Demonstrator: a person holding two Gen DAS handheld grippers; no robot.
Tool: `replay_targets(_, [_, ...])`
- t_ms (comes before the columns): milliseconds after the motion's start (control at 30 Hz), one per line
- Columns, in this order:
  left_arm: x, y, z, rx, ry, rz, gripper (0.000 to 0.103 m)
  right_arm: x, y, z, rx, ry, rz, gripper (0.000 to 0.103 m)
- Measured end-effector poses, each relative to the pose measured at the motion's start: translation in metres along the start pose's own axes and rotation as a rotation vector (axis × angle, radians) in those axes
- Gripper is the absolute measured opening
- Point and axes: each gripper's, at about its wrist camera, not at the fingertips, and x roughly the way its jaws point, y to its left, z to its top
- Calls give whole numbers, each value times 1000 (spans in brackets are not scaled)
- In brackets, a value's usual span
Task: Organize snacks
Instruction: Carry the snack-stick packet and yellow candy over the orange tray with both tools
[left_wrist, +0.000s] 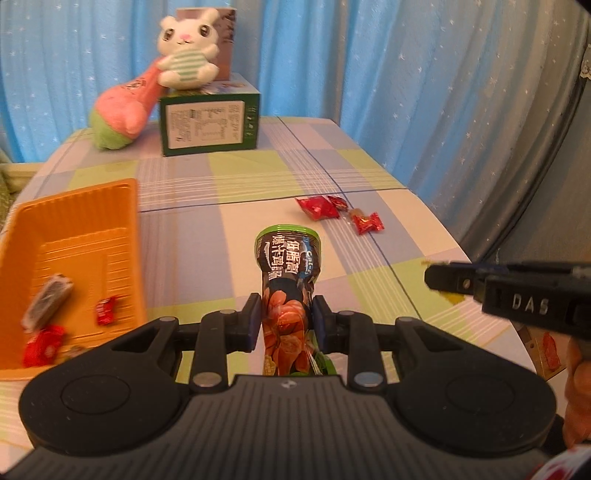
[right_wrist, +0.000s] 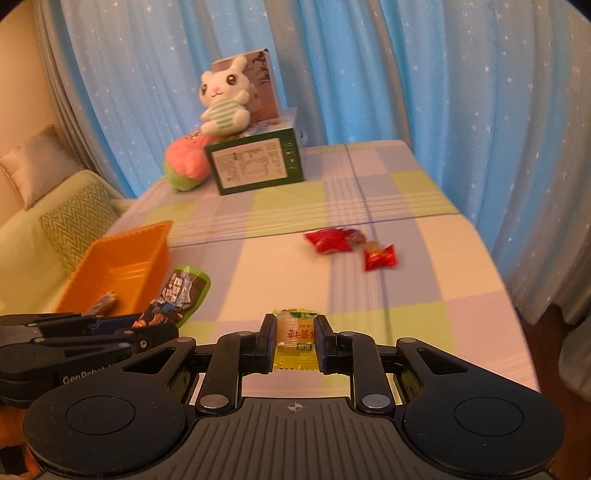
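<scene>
- Above the near edge of the table (right_wrist: 369, 177), my left gripper (left_wrist: 283, 314) is clamped on a dark snack pouch (left_wrist: 286, 291), pads pressed to both its sides, green-rimmed end pointing away from me.
- My right gripper (right_wrist: 295, 334) is clamped on a small yellow candy packet (right_wrist: 295, 338), also off the cloth.
- Orange tray (left_wrist: 122, 206) at the table's left edge; inside: red candies (left_wrist: 105, 310) and one dark wrapped bar (left_wrist: 50, 301).
- More red candies (right_wrist: 328, 240) loose toward the right edge, mid-table.
- Far left corner: green box (left_wrist: 210, 123) with plush rabbit (left_wrist: 186, 51) on top, pink-green plush (left_wrist: 123, 110) leaning beside it.
- Blue starred curtain (left_wrist: 406, 74) behind.
</scene>
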Motion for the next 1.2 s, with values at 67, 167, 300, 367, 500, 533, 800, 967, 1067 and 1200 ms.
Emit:
replay_targets(67, [-12,9,-3,-8,-9,9,26,-4,12,-5,10,0,3,21])
replay_targets(167, [-29,23,-6,-16,-20,26,26,-11,30,-11,18,-4,15,21])
replay_targets(300, [-47,42,-12,-37,-30,47,26,-13,55,-17,-4,0,31,22])
replay_targets(367, [-56,51,-15,-46,-32,60,26,-13,66,-18,-14,4,44,21])
replay_targets(500, [-70,72,-20,-69,-38,84,26,-13,89,-19,-46,4,69,21])
replay_targets(533, [-74,77,-21,-75,-40,92,26,-13,95,-18,-56,4,75,21])
replay_targets(800, [-89,114,-25,-127,-51,144,26,-3,134,-16,-117,13,116,22])
replay_targets(967, [-92,129,-27,-143,-50,161,26,6,147,-16,-140,26,133,22])
replay_targets(1067, [-91,136,-26,-153,-48,167,26,14,154,-14,-150,33,142,21])
replay_targets(1200, [-88,146,-24,-159,-42,174,26,25,161,-12,-160,42,154,22])
